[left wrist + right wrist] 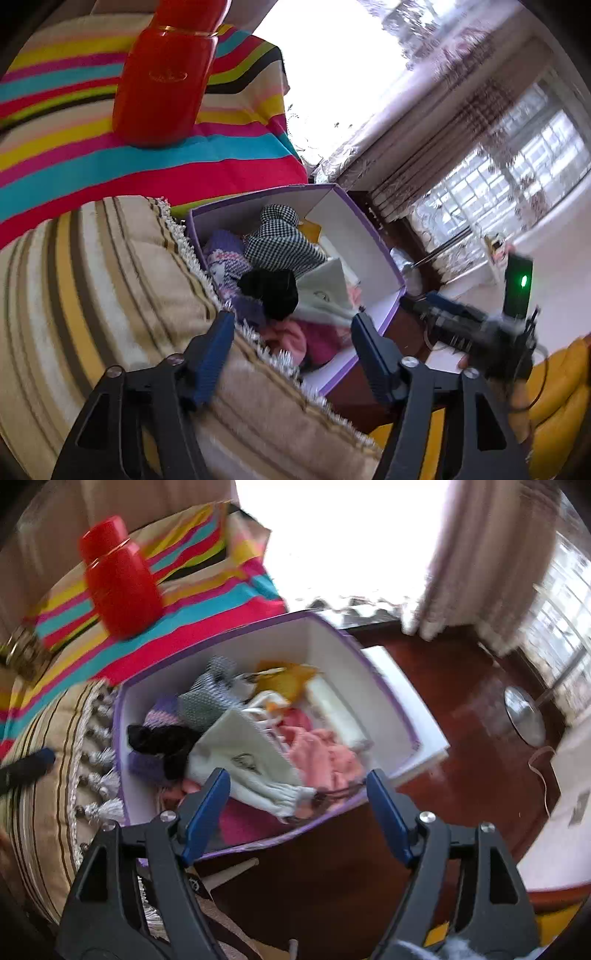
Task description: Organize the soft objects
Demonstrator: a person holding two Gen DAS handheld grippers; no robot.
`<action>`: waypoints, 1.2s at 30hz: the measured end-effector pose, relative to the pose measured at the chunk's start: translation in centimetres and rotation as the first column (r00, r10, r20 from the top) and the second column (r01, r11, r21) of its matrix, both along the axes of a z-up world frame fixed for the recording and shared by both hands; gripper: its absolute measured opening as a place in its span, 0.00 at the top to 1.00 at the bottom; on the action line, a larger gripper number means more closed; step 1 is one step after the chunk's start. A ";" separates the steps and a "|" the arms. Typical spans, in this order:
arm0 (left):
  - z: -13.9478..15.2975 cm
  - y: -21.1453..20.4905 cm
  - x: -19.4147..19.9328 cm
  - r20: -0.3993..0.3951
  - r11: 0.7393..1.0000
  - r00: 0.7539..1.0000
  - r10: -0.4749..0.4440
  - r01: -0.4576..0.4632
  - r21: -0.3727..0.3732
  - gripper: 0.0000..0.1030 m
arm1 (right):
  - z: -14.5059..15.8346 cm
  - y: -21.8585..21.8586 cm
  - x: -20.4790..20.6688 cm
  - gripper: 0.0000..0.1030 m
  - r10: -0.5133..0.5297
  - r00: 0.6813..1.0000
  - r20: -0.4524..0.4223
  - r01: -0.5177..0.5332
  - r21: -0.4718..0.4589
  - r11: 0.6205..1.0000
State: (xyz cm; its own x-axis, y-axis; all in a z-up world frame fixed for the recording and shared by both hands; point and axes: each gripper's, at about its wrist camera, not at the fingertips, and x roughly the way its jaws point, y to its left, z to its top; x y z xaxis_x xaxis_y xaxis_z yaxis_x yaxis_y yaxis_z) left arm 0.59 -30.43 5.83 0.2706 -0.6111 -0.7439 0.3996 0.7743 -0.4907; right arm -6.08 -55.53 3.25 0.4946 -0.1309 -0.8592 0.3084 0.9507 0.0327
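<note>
**Both Grippers Wide Over the Box of Soft Things**

Fingers [207,812] of the right gripper [297,816] stand well apart with nothing between them, poised above the near edge of the purple-edged box [325,635]. On the left gripper [291,350] the blue fingers [214,354] are likewise spread and empty — one over the striped, fringed cushion [110,277], the other over the box's near corner. Inside the box lies a heap of soft objects: a checked cloth [207,698], a black piece [162,738], a pale cloth pouch [240,757], pink fabric [321,753] and something yellow [291,679] at the far end. That box sits on a dark wooden surface [424,701], pressed against the cushion. Beyond it a red jar [162,81] stands on a bright striped cloth [92,162].
</note>
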 end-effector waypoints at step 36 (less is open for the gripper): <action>-1.2 -2.1 0.0 -0.004 0.997 0.999 -0.033 0.034 0.065 0.01 | 0.4 2.5 -1.3 0.22 -0.015 1.000 0.017 0.015 -0.002 1.000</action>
State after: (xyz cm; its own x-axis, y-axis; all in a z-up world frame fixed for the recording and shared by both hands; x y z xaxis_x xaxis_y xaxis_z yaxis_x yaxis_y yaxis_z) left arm 0.62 -32.56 4.62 0.2485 -0.5697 -0.7834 0.4246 0.7910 -0.4405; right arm -7.35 -53.07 3.61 0.5068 -0.1397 -0.8507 0.3217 0.9461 0.0363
